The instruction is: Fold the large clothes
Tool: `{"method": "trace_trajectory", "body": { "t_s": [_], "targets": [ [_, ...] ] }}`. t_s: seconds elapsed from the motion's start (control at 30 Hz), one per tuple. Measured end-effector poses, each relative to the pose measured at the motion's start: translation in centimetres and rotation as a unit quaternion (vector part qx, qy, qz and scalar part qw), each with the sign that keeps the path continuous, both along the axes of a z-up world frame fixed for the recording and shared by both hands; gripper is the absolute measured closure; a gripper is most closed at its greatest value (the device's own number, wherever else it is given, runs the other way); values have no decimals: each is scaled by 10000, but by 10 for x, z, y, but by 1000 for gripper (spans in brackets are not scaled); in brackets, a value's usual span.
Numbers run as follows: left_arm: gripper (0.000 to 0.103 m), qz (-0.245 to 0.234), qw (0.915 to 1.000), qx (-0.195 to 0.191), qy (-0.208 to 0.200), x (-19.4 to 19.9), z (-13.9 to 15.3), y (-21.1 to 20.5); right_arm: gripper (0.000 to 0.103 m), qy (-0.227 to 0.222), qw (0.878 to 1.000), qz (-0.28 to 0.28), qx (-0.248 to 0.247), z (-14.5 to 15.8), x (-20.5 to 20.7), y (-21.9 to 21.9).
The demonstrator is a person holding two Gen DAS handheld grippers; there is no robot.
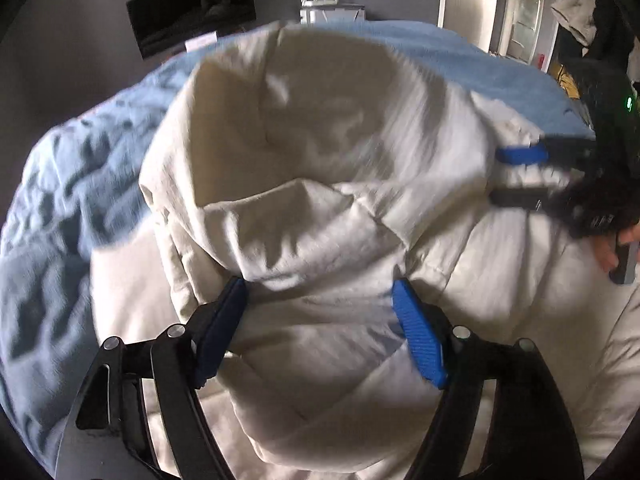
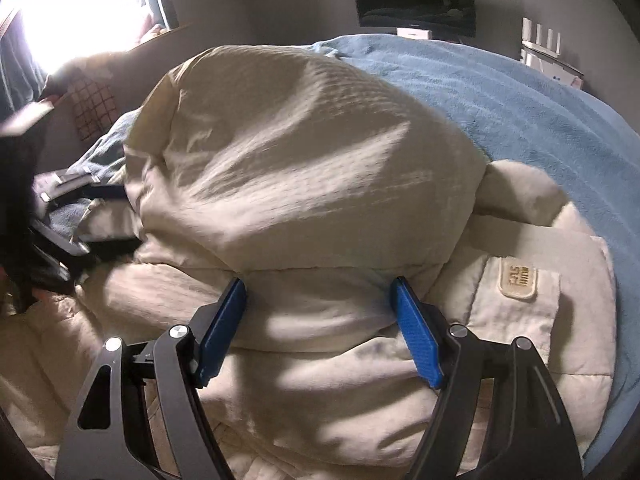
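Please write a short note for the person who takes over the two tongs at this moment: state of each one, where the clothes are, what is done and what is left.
Left tongs: open, over the cream padded jacket, gripping nothing.
Right tongs: open, also above the jacket, empty.
The jacket lies on the blue blanket on the bed. Its hood is bunched up in the middle; the label patch faces up on the right side.
Done: the jacket looks partly gathered.
Left: flatten the hood, finish the folds.
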State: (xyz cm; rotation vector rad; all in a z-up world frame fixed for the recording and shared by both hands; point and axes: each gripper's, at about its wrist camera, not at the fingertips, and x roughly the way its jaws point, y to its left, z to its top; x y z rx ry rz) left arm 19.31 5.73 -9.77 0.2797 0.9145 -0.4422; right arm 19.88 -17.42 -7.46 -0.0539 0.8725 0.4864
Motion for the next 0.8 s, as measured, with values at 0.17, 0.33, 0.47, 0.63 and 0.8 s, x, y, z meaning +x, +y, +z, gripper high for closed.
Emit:
{"method": "trace_trajectory", "body": {
  "t_s": [0.17, 0.33, 0.47, 0.63, 0.8],
  "targets": [
    [30, 9, 9999, 118, 51, 5, -9, -2, 30, -77, 9997, 41, -247, -5, -3, 8],
    [30, -72, 9994, -30, -333, -1, 15, -4, 30, -49, 9998, -8, -213, -4, -3, 6],
    [30, 161, 9971, -357, -648, 12, 50, -9, 29, -42, 9997, -15, -224, -5, -1, 6],
    [41, 692, 9950, -372, -616, 55, 69, -22, 29, -31, 9998, -10, -220, -8, -1, 6],
    [55, 1166, 9931, 32, 140, 95, 29, -19, 29, -24, 9998, 17, -186, -9, 0, 5]
  ]
}}
